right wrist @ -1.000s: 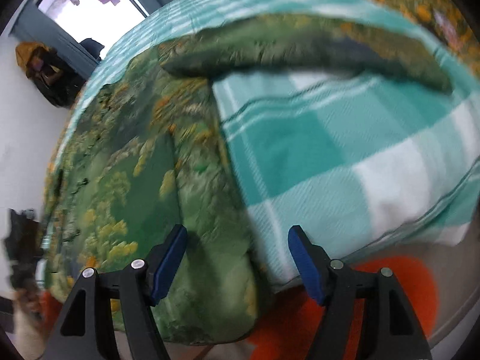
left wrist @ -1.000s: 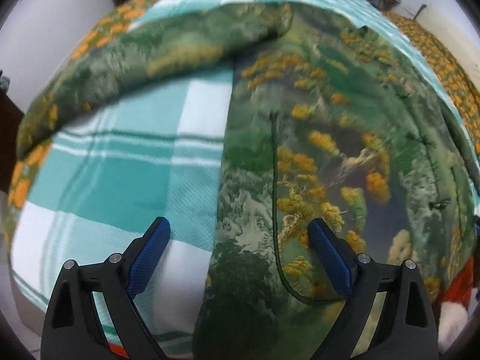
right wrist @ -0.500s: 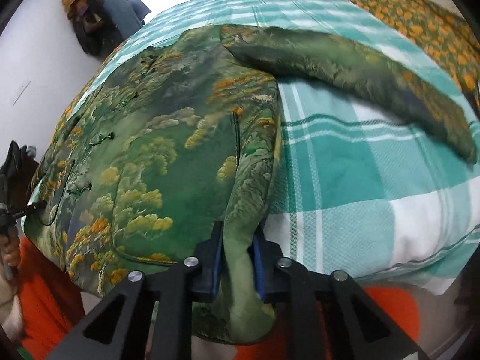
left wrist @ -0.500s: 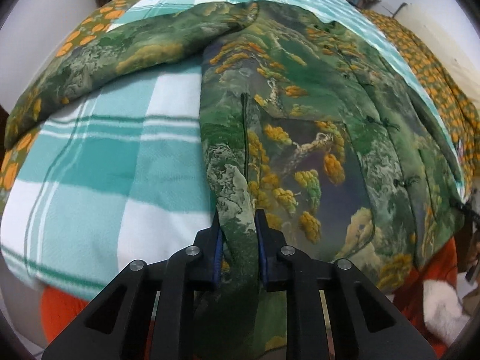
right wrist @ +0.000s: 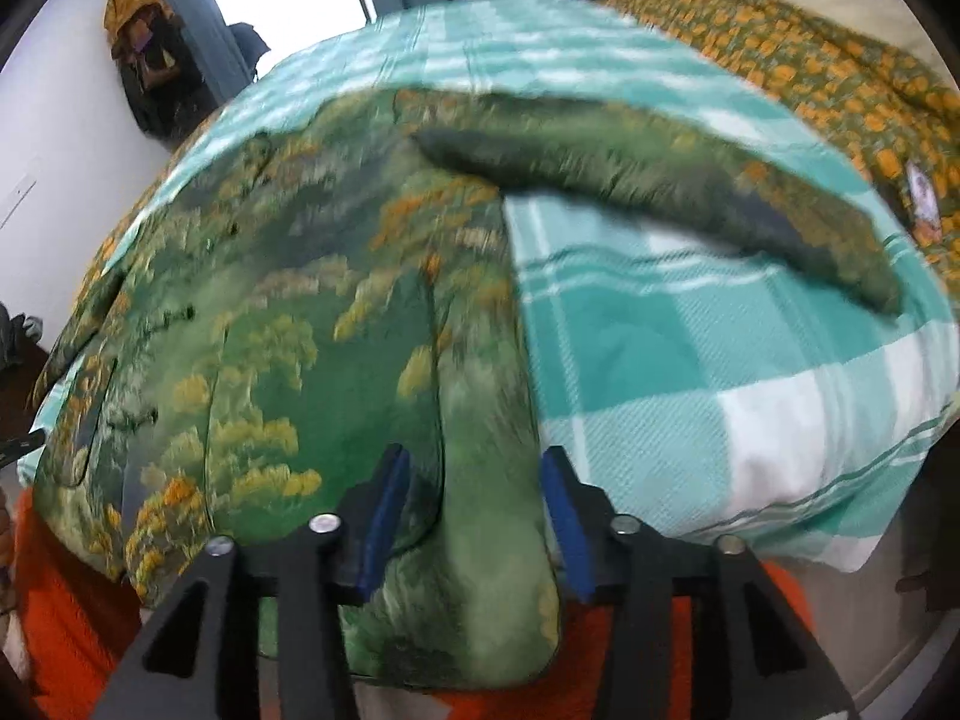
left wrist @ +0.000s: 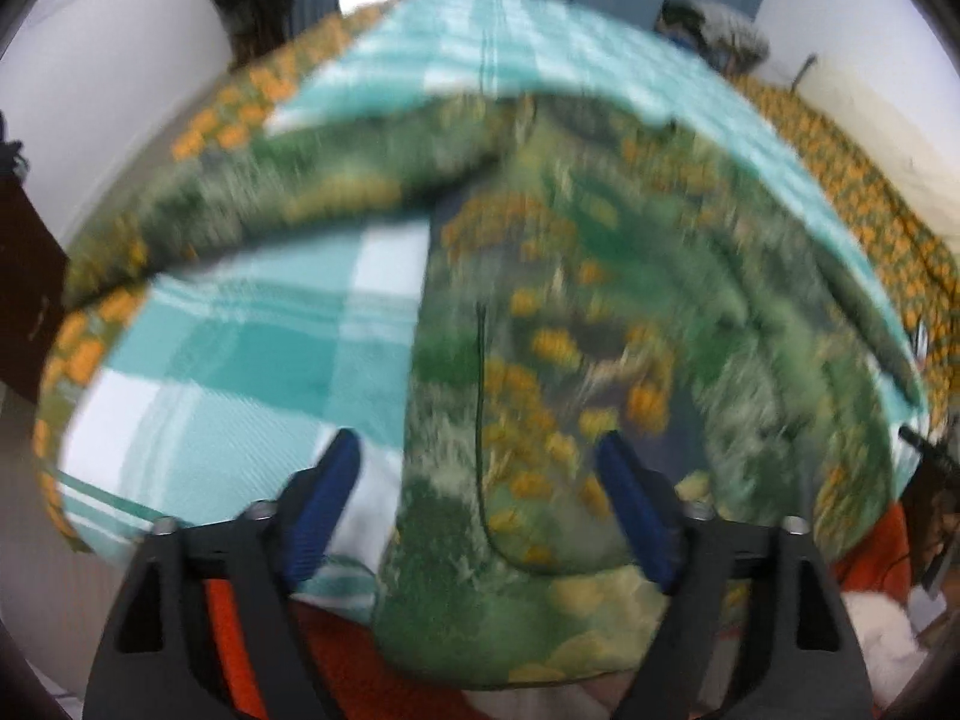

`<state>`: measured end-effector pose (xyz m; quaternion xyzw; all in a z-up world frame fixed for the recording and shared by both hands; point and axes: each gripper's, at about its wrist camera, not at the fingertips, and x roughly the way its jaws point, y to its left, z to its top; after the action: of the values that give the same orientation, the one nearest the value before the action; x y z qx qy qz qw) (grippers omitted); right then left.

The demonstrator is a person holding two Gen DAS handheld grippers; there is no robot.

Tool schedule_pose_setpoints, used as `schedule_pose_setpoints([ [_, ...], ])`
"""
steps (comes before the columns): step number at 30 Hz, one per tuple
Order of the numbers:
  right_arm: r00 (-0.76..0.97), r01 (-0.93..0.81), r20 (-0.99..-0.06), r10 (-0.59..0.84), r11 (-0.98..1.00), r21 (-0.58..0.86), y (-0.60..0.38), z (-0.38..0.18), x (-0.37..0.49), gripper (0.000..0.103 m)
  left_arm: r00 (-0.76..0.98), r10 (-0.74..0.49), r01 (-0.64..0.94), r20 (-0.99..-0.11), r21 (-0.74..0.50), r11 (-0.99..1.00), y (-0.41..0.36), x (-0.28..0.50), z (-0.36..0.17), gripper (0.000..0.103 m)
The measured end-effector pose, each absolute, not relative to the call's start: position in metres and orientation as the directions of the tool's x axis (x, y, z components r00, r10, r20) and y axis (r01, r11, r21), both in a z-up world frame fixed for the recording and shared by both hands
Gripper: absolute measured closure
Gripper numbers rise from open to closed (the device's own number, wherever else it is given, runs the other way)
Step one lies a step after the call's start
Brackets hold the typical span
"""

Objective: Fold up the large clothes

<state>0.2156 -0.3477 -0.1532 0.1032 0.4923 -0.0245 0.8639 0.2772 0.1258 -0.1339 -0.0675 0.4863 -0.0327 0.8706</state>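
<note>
A large green jacket with yellow and orange tree print [left wrist: 576,324] lies spread on a teal and white checked blanket [left wrist: 240,360]; it also shows in the right wrist view [right wrist: 312,324]. One sleeve [left wrist: 288,204] stretches out to the left, the other sleeve [right wrist: 660,180] to the right. My left gripper [left wrist: 480,468] is open, its blue pads either side of the jacket's left hem corner. My right gripper [right wrist: 477,489] is open, its pads astride the jacket's right hem edge, which hangs over the bed's front.
The checked blanket [right wrist: 750,360] covers a bed with an orange-flowered quilt [right wrist: 840,60] along its side. An orange cloth [right wrist: 66,612] lies below the bed's front edge. Curtains, a window and hanging bags [right wrist: 144,60] are at the far wall.
Half a second ago both grippers were shut on the jacket's hem folds. Now both are open and the hem lies loose between the pads. Both views are blurred by motion.
</note>
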Motion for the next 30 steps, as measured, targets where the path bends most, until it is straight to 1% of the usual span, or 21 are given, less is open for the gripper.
schedule_pose_setpoints([
  [1, 0.526, 0.149, -0.849, 0.046, 0.978, 0.145, -0.349, -0.149, 0.216, 0.048, 0.560, -0.113, -0.021, -0.821, -0.151, 0.988, 0.126, 0.277, -0.123, 0.007],
  [4, 0.561, 0.171, -0.827, 0.014, 0.976, 0.132, -0.352, -0.136, 0.218, 0.041, 0.654, -0.088, -0.064, -0.751, -0.170, 0.983, 0.124, 0.282, -0.097, 0.004],
  [7, 0.580, 0.200, -0.815, -0.005, 0.970, 0.136, -0.350, -0.131, 0.220, 0.041, 0.702, -0.096, -0.073, -0.706, -0.206, 0.976, 0.124, 0.285, -0.090, 0.004],
  [10, 0.595, 0.231, -0.803, -0.030, 0.964, 0.135, -0.345, -0.130, 0.220, 0.041, 0.720, -0.092, -0.087, -0.687, -0.221, 0.971, 0.110, 0.294, -0.098, 0.004],
  [15, 0.628, 0.225, -0.779, 0.003, 0.956, 0.186, -0.341, -0.129, 0.216, 0.041, 0.655, -0.181, -0.019, -0.734, -0.255, 0.967, 0.089, 0.302, -0.127, 0.004],
  [18, 0.626, 0.233, -0.780, 0.015, 0.950, 0.206, -0.345, -0.134, 0.213, 0.041, 0.595, -0.190, -0.051, -0.781, -0.273, 0.961, 0.081, 0.307, -0.153, 0.004],
  [21, 0.626, 0.253, -0.780, 0.008, 0.944, 0.213, -0.353, -0.137, 0.210, 0.041, 0.539, -0.171, -0.123, -0.825, -0.278, 0.953, 0.080, 0.313, -0.183, 0.004],
  [24, 0.633, 0.274, -0.775, 0.001, 0.935, 0.226, -0.362, -0.139, 0.207, 0.041, 0.494, -0.134, -0.147, -0.859, -0.234, 0.961, 0.076, 0.314, -0.198, 0.004],
  [27, 0.650, 0.298, -0.760, -0.001, 0.920, 0.254, -0.376, -0.142, 0.204, 0.041, 0.486, -0.079, -0.085, -0.870, -0.137, 0.987, 0.062, 0.312, -0.199, 0.004],
  [30, 0.660, 0.349, -0.751, 0.013, 0.880, 0.321, -0.400, -0.151, 0.205, 0.041, 0.461, -0.058, -0.049, -0.885, -0.090, 0.995, 0.055, 0.312, -0.202, 0.001],
])
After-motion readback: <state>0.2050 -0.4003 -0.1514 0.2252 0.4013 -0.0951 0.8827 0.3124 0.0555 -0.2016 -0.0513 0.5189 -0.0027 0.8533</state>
